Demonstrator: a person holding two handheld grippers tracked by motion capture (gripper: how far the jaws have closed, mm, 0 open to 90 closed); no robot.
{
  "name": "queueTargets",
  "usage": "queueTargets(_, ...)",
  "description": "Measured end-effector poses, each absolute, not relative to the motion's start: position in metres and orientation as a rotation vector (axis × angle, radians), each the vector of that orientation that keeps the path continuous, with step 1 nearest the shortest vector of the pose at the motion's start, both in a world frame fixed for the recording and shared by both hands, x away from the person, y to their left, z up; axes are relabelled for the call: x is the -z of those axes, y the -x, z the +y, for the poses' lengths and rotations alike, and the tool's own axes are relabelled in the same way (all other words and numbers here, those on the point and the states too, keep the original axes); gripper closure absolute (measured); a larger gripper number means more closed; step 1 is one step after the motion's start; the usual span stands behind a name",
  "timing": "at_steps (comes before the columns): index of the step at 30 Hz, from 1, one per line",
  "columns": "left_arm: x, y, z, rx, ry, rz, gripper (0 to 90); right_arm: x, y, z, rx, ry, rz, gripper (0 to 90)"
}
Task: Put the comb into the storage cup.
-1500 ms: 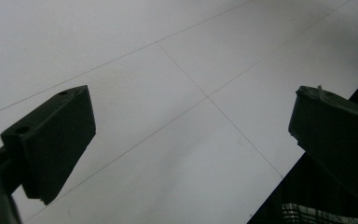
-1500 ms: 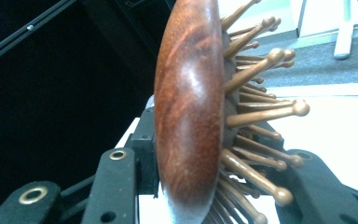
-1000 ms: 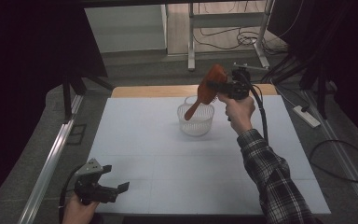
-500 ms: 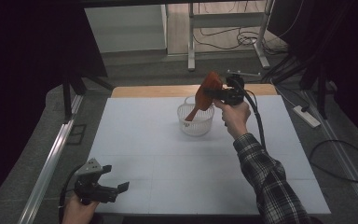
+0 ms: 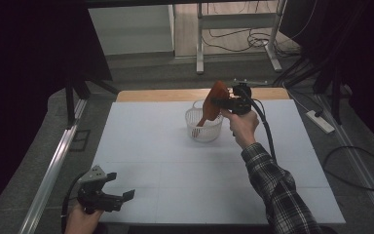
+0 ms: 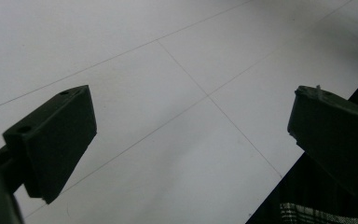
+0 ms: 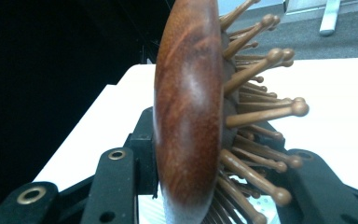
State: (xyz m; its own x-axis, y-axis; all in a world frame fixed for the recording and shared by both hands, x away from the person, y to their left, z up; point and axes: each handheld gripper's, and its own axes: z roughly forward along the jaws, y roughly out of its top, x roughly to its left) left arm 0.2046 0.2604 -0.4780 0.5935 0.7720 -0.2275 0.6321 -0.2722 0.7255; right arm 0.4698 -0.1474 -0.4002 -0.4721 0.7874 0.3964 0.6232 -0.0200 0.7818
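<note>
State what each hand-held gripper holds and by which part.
Right hand-held gripper: wooden hairbrush, clamped across its head. Left hand-held gripper: nothing.

No readable writing anywhere in the scene.
The wooden hairbrush (image 7: 189, 107), the white basket (image 5: 204, 127) far on the table, the white table top (image 5: 175, 165) and both grippers' black bodies carry no label, brand, number or sign that can be made out; the dark surroundings left and right are too dim to show any lettering.
</note>
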Motion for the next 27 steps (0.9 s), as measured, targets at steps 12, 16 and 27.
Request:
queueTargets(12,0.478,-0.205,0.26,-0.214,-1.998,1.12,2.3,0.41,-0.467,-0.151,-1.495,-1.536,2.064,54.6)
queueTargets(16,0.478,-0.205,0.259,-0.217,-2.001,1.121,2.3,0.412,-0.466,-0.153,-1.506,-1.54,2.058,53.7)
queueTargets(27,0.478,-0.206,0.259,-0.217,-2.007,1.123,2.6,0.417,-0.464,-0.157,-1.499,-1.544,2.046,49.0)
